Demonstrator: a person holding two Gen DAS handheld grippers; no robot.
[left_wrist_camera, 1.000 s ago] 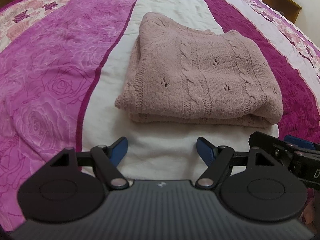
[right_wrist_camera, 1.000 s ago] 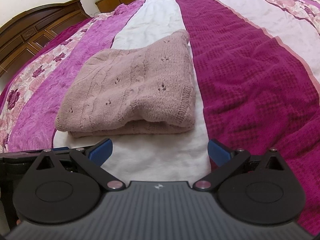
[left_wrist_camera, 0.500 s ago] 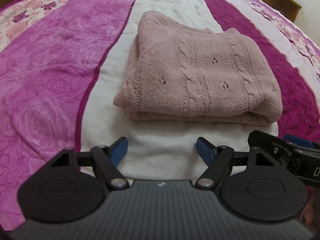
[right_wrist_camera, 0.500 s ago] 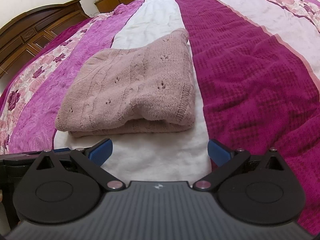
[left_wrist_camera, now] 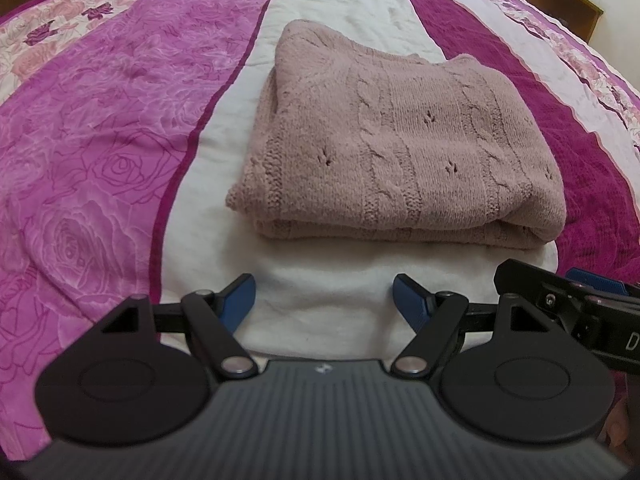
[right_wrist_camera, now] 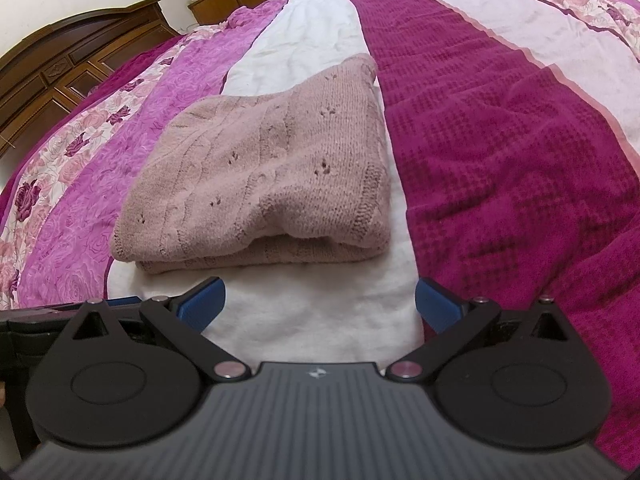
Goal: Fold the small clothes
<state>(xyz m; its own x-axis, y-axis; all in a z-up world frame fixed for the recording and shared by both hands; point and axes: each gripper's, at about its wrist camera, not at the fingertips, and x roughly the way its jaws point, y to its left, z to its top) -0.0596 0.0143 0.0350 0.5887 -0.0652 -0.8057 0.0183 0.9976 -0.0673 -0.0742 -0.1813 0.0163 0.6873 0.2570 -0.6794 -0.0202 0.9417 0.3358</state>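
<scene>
folded sweater rested on the bed, both grippers empty

the striped bedspread filled both views, with a wooden headboard at ten o'clock in the right wrist view. the pink knit sweater lay folded on the white stripe, at twelve o'clock from both tools. the left gripper had its fingers spread wide, holding nothing. the right gripper was likewise wide and empty, apparently just short of the sweater's near edge.

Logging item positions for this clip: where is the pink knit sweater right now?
The pink knit sweater lies folded on the bedspread's white stripe, centred ahead of both open grippers, with the magenta stripe alongside.
</scene>
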